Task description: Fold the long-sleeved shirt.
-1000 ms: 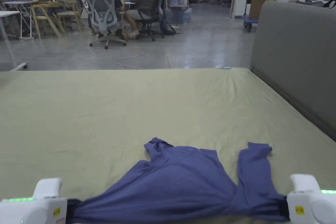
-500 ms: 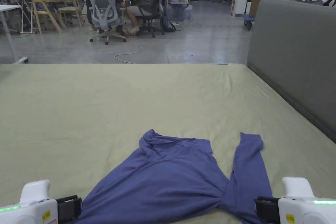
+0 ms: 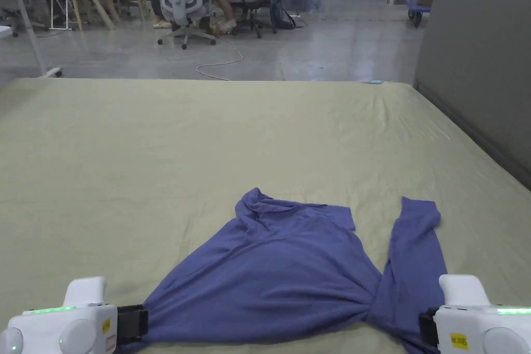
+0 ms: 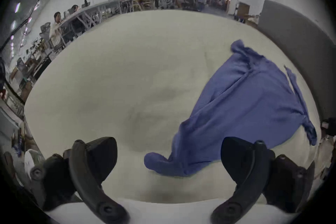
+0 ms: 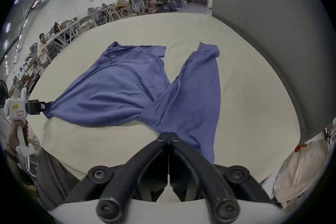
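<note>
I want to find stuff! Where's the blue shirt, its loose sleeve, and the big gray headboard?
blue shirt (image 3: 280, 277), head view, middle of its body.
loose sleeve (image 3: 417, 236), head view, mid-length.
gray headboard (image 3: 477, 49), head view, its front face.

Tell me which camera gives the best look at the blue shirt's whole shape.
The right gripper view: the shirt lies fully spread, body and sleeve. The head view cuts off its near edge; the left gripper view shows it sideways and distorted.

Head view faces across the bed (image 3: 259, 127); both low claw views share its shirt (image 5: 127, 86).
</note>
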